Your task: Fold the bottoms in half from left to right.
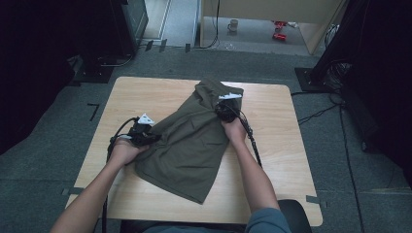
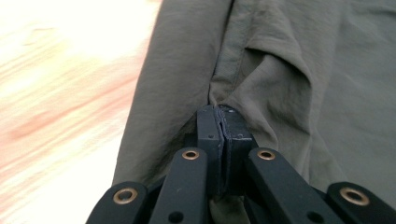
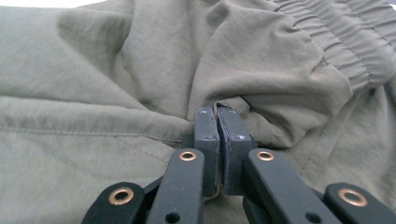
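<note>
Wooden table bears rumpled olive-green shorts.

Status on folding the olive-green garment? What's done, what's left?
Done: the olive-green fabric garment already lies doubled over into a long strip on the light wooden table. In hand: the left gripper is shut on its side edge, the right gripper is shut on fabric near the elastic waistband. Left: probably at least one more fold; it remains a long, rumpled strip.

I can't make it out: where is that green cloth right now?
In the high view the cloth lies across the middle of the table, between the left gripper and right gripper, both pinching it.
</note>
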Demonstrator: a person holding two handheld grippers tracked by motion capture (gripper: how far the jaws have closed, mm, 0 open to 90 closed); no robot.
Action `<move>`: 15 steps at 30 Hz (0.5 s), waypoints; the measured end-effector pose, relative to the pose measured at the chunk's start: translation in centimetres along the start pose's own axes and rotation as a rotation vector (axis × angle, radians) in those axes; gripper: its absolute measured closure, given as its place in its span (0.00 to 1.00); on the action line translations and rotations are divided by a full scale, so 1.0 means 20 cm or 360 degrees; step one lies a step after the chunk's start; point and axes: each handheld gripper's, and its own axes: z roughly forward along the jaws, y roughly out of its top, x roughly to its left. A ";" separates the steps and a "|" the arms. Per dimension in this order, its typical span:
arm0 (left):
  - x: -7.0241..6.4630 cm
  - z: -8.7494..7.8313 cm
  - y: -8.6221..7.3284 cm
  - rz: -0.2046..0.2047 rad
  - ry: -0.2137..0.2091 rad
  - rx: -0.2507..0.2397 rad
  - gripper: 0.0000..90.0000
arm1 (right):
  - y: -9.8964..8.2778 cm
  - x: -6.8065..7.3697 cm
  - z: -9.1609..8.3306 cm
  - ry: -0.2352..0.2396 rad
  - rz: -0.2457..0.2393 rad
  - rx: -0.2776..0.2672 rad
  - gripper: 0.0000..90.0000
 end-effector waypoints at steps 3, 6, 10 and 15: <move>0.06 0.00 -0.01 -0.0026 0.0039 -0.0036 0.99 | -0.01 0.01 0.00 0.0024 -0.0008 -0.0007 0.97; 0.06 -0.01 -0.01 -0.0047 0.0045 -0.0034 0.99 | -0.01 -0.02 0.01 0.0068 0.0021 -0.0027 0.97; 0.03 -0.03 0.00 -0.0025 0.0048 -0.0001 1.00 | 0.00 -0.01 0.01 0.0049 0.0014 -0.0008 0.97; -0.04 -0.14 0.03 0.0005 -0.0002 -0.0078 1.00 | 0.03 -0.02 -0.02 0.0049 0.0029 0.0000 0.97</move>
